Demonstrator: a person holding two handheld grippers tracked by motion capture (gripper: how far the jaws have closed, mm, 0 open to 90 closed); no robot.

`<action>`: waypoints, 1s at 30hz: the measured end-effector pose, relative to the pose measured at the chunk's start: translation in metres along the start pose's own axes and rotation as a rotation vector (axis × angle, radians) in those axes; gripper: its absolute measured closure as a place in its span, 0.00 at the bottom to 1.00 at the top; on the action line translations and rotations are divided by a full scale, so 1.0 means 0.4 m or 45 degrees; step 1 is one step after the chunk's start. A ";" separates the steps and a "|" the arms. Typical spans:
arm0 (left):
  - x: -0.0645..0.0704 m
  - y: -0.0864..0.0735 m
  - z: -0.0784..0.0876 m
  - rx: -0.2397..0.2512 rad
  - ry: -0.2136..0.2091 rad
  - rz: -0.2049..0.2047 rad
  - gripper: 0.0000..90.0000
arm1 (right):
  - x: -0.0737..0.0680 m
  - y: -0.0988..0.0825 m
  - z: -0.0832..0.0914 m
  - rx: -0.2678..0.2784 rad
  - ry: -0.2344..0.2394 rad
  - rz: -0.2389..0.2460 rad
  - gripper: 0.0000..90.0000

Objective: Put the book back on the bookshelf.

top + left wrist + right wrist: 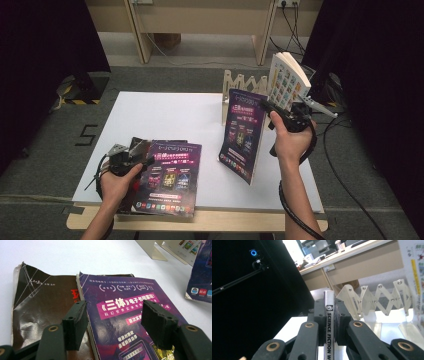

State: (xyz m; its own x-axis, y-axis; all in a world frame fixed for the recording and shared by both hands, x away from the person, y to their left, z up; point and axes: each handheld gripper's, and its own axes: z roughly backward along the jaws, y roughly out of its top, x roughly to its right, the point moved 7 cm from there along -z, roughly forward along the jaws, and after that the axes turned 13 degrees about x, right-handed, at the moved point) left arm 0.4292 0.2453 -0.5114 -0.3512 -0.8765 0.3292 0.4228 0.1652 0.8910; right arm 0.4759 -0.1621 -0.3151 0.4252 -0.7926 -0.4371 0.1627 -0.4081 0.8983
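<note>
Nearest me, my left gripper [142,161] hovers with jaws spread over the flat purple paperback [169,177], which overlaps a creased brown book [37,307], pinning nothing. Farther out, my right gripper [270,107] clamps the spine of the upright purple magazine [243,132], holding it vertical, I judge, for slotting into the pale wooden accordion rack [245,82] beside the leaning white book [286,80].

Purple-covered magazine [243,134]: thin, glossy, magenta title banner and small cover pictures; stands upright on its lower edge on the white table [170,115], just in front of the wooden accordion rack [245,82], cover facing left. Its white spine [328,322], printed "SCIENCE FICTION", sits pinched between the right gripper [274,111] pads.
</note>
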 end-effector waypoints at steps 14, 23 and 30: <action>-0.003 -0.001 0.001 -0.004 0.003 -0.004 0.41 | 0.020 0.043 0.010 0.068 -0.051 0.060 0.93; -0.005 0.000 0.001 0.002 0.007 0.003 0.41 | 0.031 0.064 0.007 0.102 -0.095 0.117 0.93; -0.007 -0.001 0.001 0.000 0.010 0.004 0.41 | 0.040 0.078 0.000 0.126 -0.124 0.151 0.93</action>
State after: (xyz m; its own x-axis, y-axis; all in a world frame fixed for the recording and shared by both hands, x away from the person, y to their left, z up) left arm 0.4296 0.2477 -0.5127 -0.3431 -0.8796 0.3295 0.4236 0.1682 0.8901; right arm 0.4880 -0.1875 -0.2942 0.3470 -0.8760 -0.3350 0.0261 -0.3481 0.9371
